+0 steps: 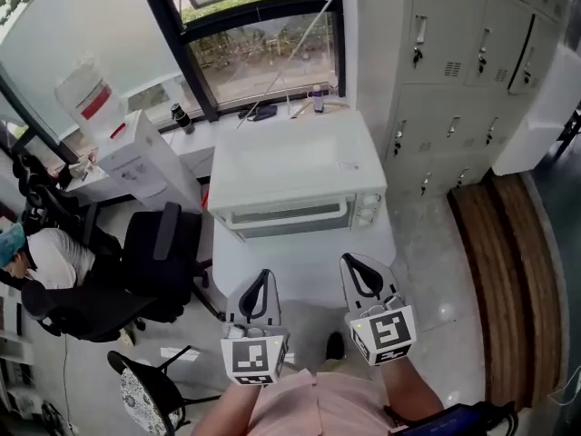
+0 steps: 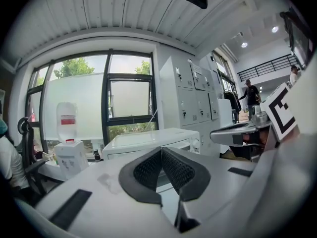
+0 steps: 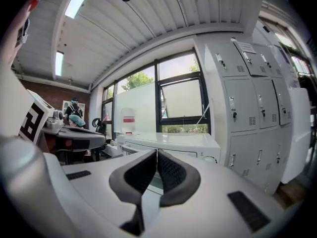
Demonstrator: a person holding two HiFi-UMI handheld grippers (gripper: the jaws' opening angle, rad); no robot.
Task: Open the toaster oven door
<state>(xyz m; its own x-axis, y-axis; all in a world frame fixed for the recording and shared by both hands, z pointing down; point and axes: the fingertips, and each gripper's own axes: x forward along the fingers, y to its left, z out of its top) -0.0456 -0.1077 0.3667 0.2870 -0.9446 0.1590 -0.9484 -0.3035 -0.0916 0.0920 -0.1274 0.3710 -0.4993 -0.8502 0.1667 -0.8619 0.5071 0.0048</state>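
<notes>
Your left tongs [image 1: 261,280] [image 2: 161,150] are clenched: the two black ribbed pads meet at their tips with nothing between them. Your right tongs [image 1: 353,269] [image 3: 156,153] are in the same condition, pads pressed together and empty. Both are held side by side, near each other, above the near edge of the white counter [image 1: 309,266]. The toaster oven [image 1: 295,166] [image 2: 148,141] [image 3: 174,140] stands on that counter directly ahead of both tongs, apart from them, with neither touching it. Its door [image 1: 289,218] faces you and is closed, the handle [image 1: 286,209] running across its top edge. The knobs [image 1: 368,209] are on the front panel, ahead of your right tongs. A small sticker [image 1: 349,164] lies on the oven's top at the side of your right tongs; its print is too small to read. Ahead and to the outside of your left tongs stands a white water dispenser [image 1: 145,157] [image 2: 71,157] carrying a bottle [image 1: 86,94] [image 2: 67,120] with a red label band, wording not legible. A black office chair [image 1: 159,252] is beside your left tongs, and a seated person [image 1: 45,257] is beyond it. Grey lockers [image 1: 454,71] [image 3: 247,113] stand ahead and to the outside of your right tongs. The cubes on both tongs bear black-and-white square patterns, not text.
</notes>
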